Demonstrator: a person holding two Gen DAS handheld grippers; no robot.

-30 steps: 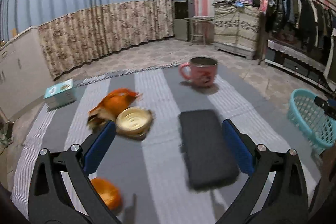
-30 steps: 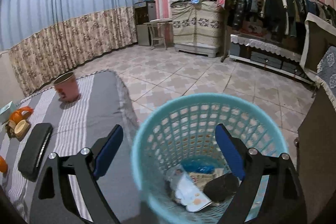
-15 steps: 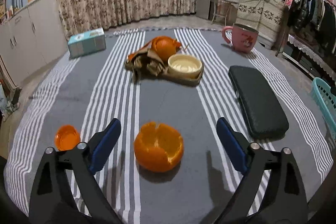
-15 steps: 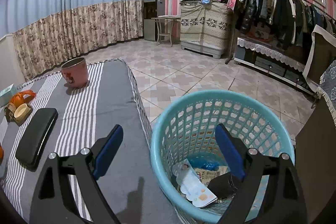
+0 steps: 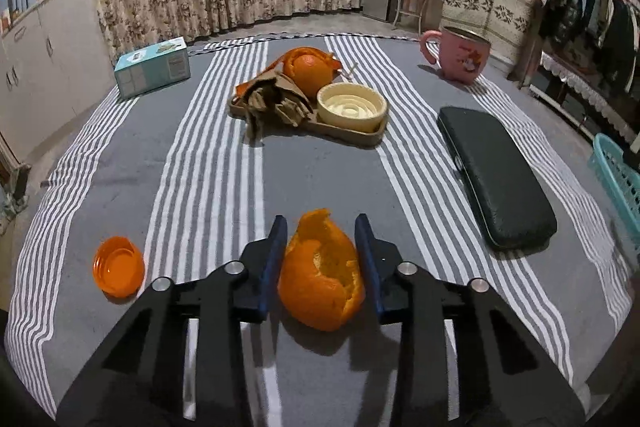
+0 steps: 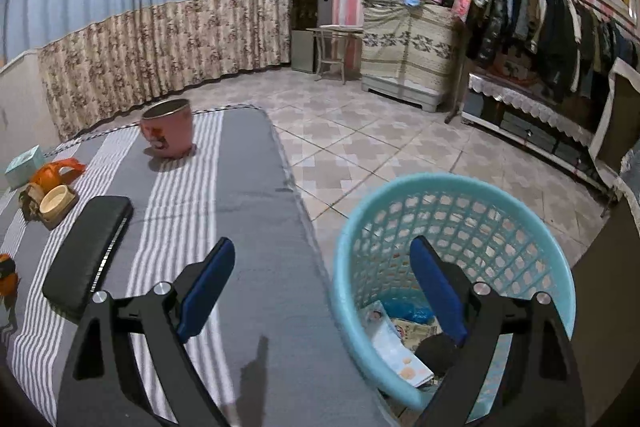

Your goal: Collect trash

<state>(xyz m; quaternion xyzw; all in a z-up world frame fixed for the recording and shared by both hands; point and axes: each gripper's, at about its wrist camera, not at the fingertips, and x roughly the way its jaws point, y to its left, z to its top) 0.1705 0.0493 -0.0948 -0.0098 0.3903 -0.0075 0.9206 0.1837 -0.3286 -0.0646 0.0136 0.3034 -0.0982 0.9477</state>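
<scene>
Both pads of the left gripper [image 5: 321, 227] have just closed on the orange peel [image 5: 321, 275], the basket [image 6: 452, 267] lying rightward under the gaping right gripper [image 6: 322, 265].

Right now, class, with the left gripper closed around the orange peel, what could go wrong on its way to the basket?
1. The orange peel is torn and hollow; the left gripper, whose jaws have just been closing on it, may crush it or let it slip.
2. The blue basket stands off the table's edge, so an early release would probably land on the striped cloth or the floor.
</scene>
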